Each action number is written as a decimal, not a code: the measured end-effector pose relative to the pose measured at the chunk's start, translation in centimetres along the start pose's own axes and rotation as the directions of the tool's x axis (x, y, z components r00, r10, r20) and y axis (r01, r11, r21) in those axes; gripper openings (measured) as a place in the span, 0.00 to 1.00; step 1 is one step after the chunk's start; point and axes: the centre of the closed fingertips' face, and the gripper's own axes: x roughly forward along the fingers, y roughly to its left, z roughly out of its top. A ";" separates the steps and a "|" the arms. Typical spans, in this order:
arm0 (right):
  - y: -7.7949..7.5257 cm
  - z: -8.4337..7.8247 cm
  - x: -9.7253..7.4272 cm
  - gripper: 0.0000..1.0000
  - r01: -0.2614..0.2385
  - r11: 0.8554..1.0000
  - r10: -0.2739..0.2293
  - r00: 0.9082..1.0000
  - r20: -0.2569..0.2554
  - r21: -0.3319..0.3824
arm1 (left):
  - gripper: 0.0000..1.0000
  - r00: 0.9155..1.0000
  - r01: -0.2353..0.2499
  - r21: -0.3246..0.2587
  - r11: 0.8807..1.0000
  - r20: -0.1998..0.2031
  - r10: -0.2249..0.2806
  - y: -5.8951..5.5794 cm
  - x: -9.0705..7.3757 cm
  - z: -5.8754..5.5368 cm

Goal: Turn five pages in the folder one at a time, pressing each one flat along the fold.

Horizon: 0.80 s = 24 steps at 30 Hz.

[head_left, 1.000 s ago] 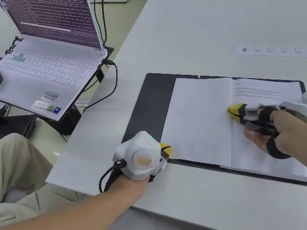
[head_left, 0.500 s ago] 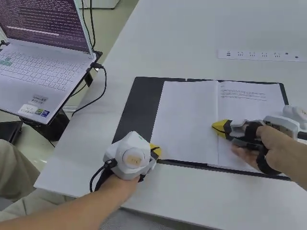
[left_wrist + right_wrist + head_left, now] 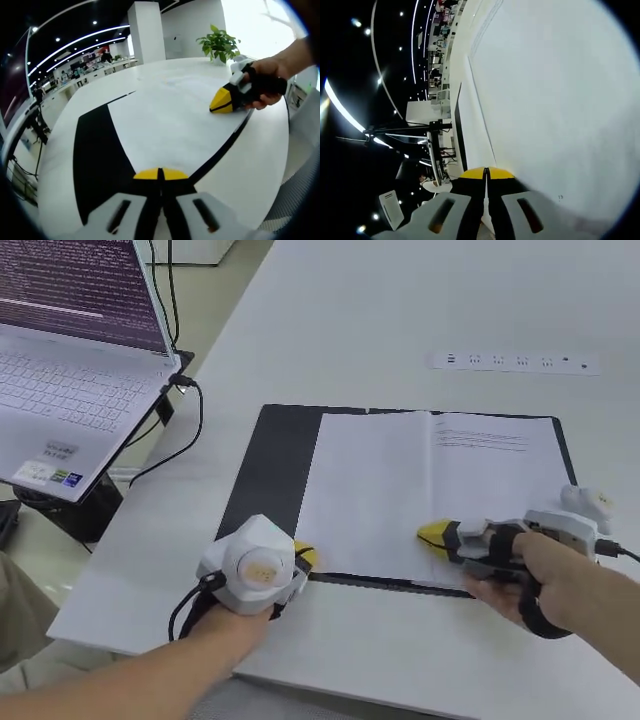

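Open laptop [image 3: 70, 390] at my far left, screen lit with lines of text, sitting on dark stand [image 3: 85, 512] beside table's left edge. Black cable [image 3: 192, 438] plugged into laptop's right side, looping down past table edge. White table [image 3: 400, 300]; white power strip [image 3: 515, 362] lying flat toward back. Left gripper view: potted plant [image 3: 219, 44] beyond table, white column [image 3: 145, 30], ceiling light strips [image 3: 75, 45]

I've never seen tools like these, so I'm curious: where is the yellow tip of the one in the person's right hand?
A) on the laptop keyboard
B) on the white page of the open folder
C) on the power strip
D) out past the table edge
B: the right gripper has its yellow tip down on the white page of the open folder, close to the fold.
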 end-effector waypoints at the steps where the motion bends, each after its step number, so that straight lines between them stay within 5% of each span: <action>1: -0.1 -0.3 -0.1 0.00 -0.002 1.000 0.002 1.000 -0.005 -0.002 | 0.00 1.000 0.000 0.000 1.000 0.000 0.000 0.0 0.0 0.0; 17: -1.5 -4.1 -1.4 0.00 -0.025 0.999 0.026 0.998 -0.055 0.021 | 0.00 1.000 -0.003 0.010 1.000 -0.003 0.003 -0.1 0.0 -0.1; 21: -2.0 -6.3 -2.3 0.00 0.001 1.000 0.000 0.995 -0.099 0.013 | 0.00 1.000 -0.005 0.011 1.000 -0.005 0.005 0.0 0.0 -0.1; 24: -1.0 -8.0 -3.6 0.00 -0.036 0.999 0.038 0.995 -0.095 0.023 | 0.00 1.000 -0.003 -0.008 1.000 -0.012 0.003 0.1 0.1 -0.1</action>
